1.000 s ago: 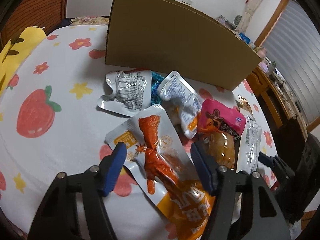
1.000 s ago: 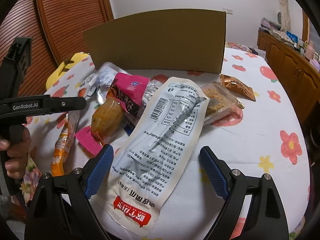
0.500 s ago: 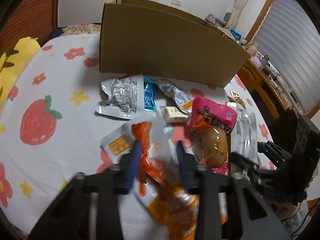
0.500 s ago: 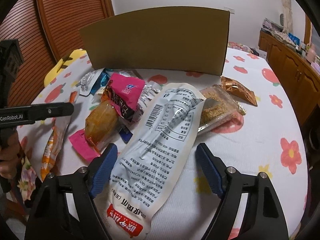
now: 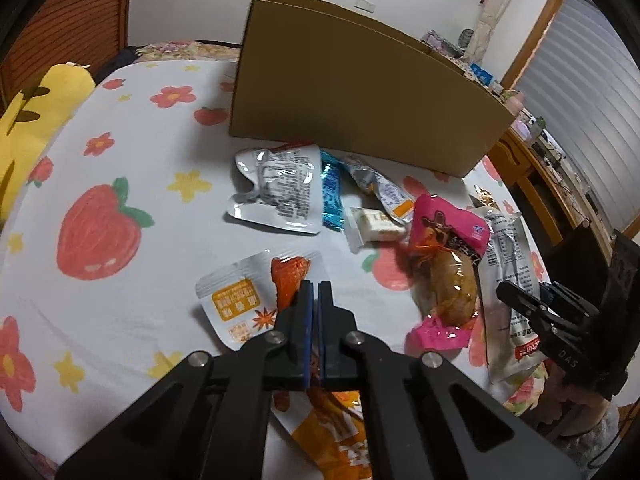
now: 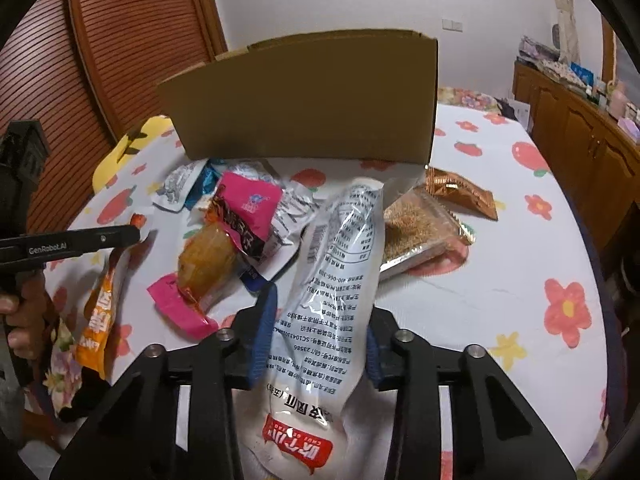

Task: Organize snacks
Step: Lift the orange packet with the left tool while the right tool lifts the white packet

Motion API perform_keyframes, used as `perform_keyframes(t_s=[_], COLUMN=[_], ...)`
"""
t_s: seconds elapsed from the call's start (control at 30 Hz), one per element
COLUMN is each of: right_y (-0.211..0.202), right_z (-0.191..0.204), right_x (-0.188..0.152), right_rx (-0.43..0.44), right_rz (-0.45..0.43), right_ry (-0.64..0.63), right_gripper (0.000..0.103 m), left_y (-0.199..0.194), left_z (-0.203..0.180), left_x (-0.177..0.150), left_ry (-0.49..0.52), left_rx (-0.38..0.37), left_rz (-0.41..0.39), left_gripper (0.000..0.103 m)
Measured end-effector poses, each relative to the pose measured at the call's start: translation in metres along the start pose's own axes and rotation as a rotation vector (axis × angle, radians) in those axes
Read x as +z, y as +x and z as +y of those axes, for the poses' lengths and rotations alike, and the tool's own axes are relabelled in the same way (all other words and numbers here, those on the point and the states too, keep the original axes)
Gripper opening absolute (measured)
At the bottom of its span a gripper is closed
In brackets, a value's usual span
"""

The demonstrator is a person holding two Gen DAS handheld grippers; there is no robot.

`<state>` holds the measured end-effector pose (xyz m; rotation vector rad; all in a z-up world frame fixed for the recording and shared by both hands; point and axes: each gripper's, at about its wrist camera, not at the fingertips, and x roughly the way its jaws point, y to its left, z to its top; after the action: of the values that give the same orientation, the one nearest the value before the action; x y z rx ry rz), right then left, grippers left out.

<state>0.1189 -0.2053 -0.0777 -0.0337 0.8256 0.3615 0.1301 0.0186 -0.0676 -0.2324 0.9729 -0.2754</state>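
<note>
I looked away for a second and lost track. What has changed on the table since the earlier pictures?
Both grippers closed. The left gripper, open a second ago, has shut on the orange snack packet. The right gripper, wide open before, has narrowed onto the long white packet, which is now raised and bulging between the pads. The cardboard box, pink packet and brown packets by the box stayed where they were.

Snack packets (image 5: 280, 192) crowd the cardboard box (image 5: 360, 96) front — bare tablecloth (image 5: 120, 160) left gives open passage.
</note>
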Motion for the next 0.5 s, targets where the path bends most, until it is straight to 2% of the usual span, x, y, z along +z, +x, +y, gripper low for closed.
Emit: perform_keyframes(t_s=[0.03, 0.1, 0.13, 0.17, 0.2, 0.3, 0.5], right_y=[0.0, 0.001, 0.001, 0.001, 0.001, 0.002, 0.002], right_z=[0.001, 0.001, 0.001, 0.0, 0.0, 0.0, 0.0], right_x=[0.001, 0.001, 0.001, 0.001, 0.002, 0.001, 0.002], right_rx=[-0.005, -0.006, -0.005, -0.005, -0.004, -0.004, -0.004], right_rz=[0.001, 0.002, 0.003, 0.005, 0.005, 0.006, 0.006], right_ry=[-0.005, -0.005, -0.006, -0.005, -0.004, -0.006, -0.005], right_gripper=[0.033, 0.033, 0.033, 0.033, 0.033, 0.033, 0.034], left_y=[-0.002, -0.006, -0.008, -0.011, -0.015, -0.02, -0.022], left_z=[0.0, 0.002, 0.002, 0.002, 0.003, 0.009, 0.028], left_x=[0.0, 0.0, 0.0, 0.001, 0.0, -0.001, -0.011], left_ry=[-0.001, -0.002, 0.003, 0.008, 0.011, 0.022, 0.011], left_rx=[-0.008, -0.007, -0.001, 0.008, 0.027, 0.056, 0.097], left_rz=[0.0, -0.003, -0.009, -0.022, -0.041, -0.053, -0.042], left_gripper=[0.0, 0.012, 0.027, 0.047, 0.05, 0.05, 0.055])
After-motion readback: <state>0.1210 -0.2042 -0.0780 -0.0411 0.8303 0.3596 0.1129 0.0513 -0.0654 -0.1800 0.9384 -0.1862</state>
